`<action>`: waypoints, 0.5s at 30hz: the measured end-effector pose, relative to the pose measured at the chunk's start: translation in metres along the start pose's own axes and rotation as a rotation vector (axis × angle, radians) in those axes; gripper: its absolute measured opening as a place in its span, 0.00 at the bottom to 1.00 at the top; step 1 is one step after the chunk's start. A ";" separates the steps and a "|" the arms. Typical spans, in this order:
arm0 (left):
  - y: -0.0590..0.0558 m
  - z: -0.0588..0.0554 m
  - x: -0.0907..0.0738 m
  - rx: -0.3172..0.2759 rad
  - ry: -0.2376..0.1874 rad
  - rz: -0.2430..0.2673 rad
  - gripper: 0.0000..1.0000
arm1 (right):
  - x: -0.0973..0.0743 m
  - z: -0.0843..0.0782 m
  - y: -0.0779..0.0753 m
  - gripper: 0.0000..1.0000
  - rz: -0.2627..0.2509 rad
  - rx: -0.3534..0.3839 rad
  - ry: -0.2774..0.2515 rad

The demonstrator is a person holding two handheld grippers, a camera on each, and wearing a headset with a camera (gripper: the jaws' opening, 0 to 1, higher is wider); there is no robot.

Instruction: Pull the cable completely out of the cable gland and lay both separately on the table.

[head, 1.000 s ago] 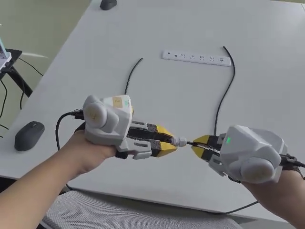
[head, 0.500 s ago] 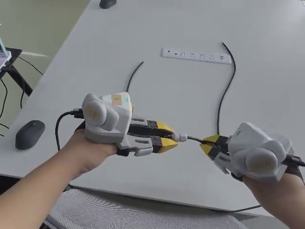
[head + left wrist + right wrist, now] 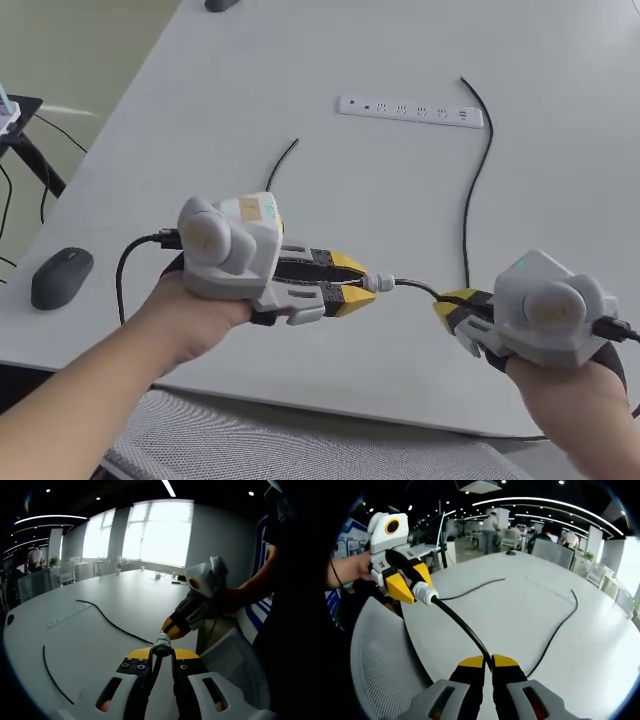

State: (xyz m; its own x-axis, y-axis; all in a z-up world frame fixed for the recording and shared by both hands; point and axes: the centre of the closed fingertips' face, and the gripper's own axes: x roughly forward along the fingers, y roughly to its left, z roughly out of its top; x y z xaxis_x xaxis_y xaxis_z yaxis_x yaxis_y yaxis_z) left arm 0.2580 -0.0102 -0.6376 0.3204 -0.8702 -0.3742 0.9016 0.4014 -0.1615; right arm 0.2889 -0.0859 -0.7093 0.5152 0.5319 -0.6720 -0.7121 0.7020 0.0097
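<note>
We found matt white plastic shells on the left gripper (image 3: pixel 358 285) & right gripper (image 3: pixel 448 305). Cable (image 3: pixel 415 287) looked smooth, black, rubbery; cable gland (image 3: pixel 378 284) pale plastic; table (image 3: pixel 300 60) smooth, matt, lt grey; chair (image 3: pixel 250 440) grey mesh cloth.

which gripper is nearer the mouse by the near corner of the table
Left. The left gripper, shut on the gland, is right of the mouse; the right gripper, shut on the cable, is farther off to the right.

Cable (image 3: pixel 415 287) blk; gland (image 3: pixel 378 284) wht; left tool (image 3: pixel 362 286), right tool (image 3: pixel 441 303) yellow/blk tips; table (image 3: pixel 400 200) wht.
</note>
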 end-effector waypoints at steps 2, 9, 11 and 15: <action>0.000 -0.002 0.000 0.001 0.003 0.004 0.15 | 0.002 -0.004 -0.002 0.00 -0.009 0.015 0.014; 0.004 -0.005 -0.001 -0.001 0.008 0.019 0.15 | 0.003 -0.009 -0.002 0.00 -0.018 0.043 0.033; 0.005 -0.005 -0.002 0.001 0.010 0.024 0.15 | 0.001 -0.007 -0.002 0.00 -0.013 0.038 0.025; 0.008 -0.005 -0.004 0.011 0.011 0.030 0.15 | -0.002 -0.005 -0.001 0.00 -0.010 -0.025 0.012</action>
State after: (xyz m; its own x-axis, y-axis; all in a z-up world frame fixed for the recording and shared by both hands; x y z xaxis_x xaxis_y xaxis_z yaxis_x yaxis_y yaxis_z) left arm 0.2620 -0.0020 -0.6423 0.3442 -0.8546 -0.3888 0.8947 0.4240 -0.1401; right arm 0.2862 -0.0895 -0.7119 0.5169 0.5189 -0.6809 -0.7188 0.6950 -0.0160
